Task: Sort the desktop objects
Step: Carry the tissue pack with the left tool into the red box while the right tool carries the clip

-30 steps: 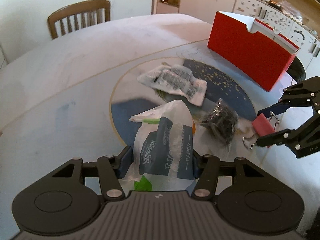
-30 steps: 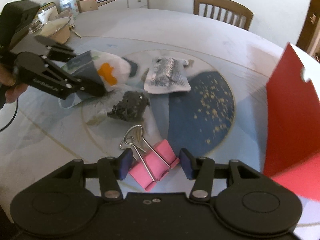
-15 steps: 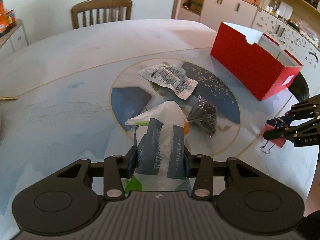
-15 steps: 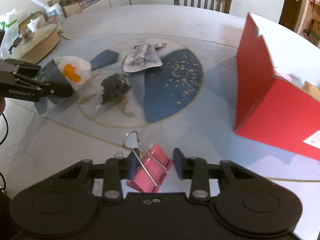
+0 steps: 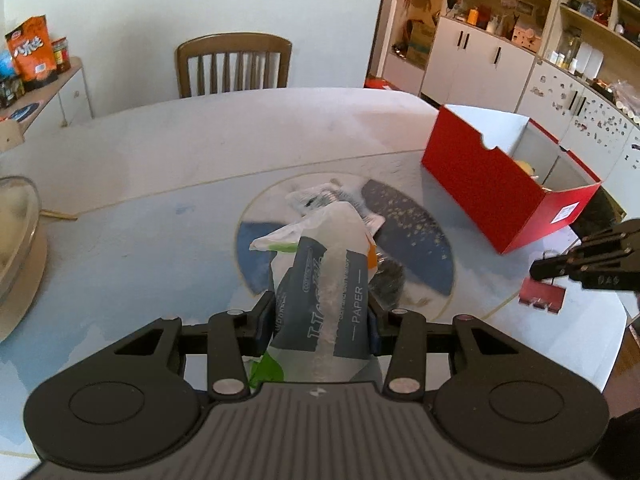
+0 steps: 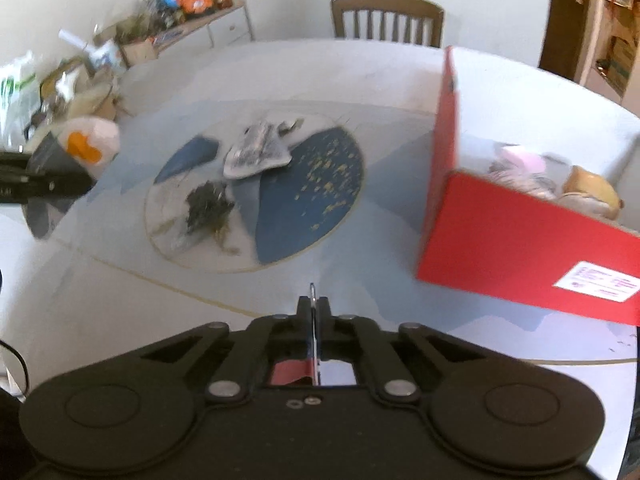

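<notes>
Now left gripper [image 5: 320, 322] clamps grey-white plastic tissue packet [image 5: 326, 300]; right gripper [image 6: 314, 310] pinched on pink metal binder clip [image 5: 541, 295].

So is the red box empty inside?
No, the red box already has things in it, a yellowish lump and something pale pink showing over its wall.

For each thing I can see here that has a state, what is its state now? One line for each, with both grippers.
Left gripper: shut on the tissue pack.
Tissue pack: held, lifted off the table.
Right gripper: shut on the binder clip's wire handle.
Binder clip: hanging under the right gripper.
Red box: open, things inside.
Silver wrapper: lying flat, crumpled.
Dark clump: lying on the table.
</notes>
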Demonstrator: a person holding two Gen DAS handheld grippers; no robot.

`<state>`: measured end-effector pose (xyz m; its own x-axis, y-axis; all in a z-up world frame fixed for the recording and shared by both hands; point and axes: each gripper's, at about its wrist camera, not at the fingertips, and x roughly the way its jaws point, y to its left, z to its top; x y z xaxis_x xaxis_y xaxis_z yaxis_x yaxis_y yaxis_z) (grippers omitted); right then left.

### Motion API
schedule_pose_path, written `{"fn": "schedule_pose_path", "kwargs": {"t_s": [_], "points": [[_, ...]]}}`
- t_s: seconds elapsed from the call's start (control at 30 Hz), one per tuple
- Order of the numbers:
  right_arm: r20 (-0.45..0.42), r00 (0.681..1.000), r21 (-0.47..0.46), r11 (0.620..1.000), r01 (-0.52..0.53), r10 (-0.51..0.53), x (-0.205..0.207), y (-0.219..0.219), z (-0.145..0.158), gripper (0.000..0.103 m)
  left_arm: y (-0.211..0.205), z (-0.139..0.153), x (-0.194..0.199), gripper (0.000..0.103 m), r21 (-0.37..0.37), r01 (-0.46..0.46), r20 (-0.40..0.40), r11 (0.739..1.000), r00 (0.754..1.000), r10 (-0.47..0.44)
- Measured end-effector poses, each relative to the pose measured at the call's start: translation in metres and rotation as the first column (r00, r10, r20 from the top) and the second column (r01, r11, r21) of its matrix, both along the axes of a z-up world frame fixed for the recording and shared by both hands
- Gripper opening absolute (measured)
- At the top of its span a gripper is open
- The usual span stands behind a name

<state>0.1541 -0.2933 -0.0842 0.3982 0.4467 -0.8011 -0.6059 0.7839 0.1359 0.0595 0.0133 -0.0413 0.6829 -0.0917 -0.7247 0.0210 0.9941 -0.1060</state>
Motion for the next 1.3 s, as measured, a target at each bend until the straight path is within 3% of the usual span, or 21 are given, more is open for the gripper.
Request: {"fn": "schedule_pose_path", "kwargs": {"t_s": [0.4,0.63,0.9,1.3], "points": [[0.084,0.994,0.088,0.994,0.064,-0.072,0.018,-0.058,0.068,0.001,-0.075,0.039,0.037,0.042,-0.037,0.153,0.071,0.988,0.986,-0.150],[0.151,0.982,0.104,0.990,0.099,-0.114,0.046,-0.093,0.093,0.001,-0.130,0.051,0.074,0.042,-0.051,0.229,0.089,0.972,0.971,-0.224],[0.204,0.969,0.094,0.988,0.121,-0.138,0.079,-0.122,0.097,0.001,-0.190,0.062,0.118,0.042,0.037,0.307,0.090,0.951,0.947,-0.309],[0.214,0.967,0.095,0.988,0.124,-0.142,0.112,-0.145,0.088,0.001,-0.249,0.052,0.201,0.042,0.095,0.363,-0.009,0.927,0.932,-0.364]]}}
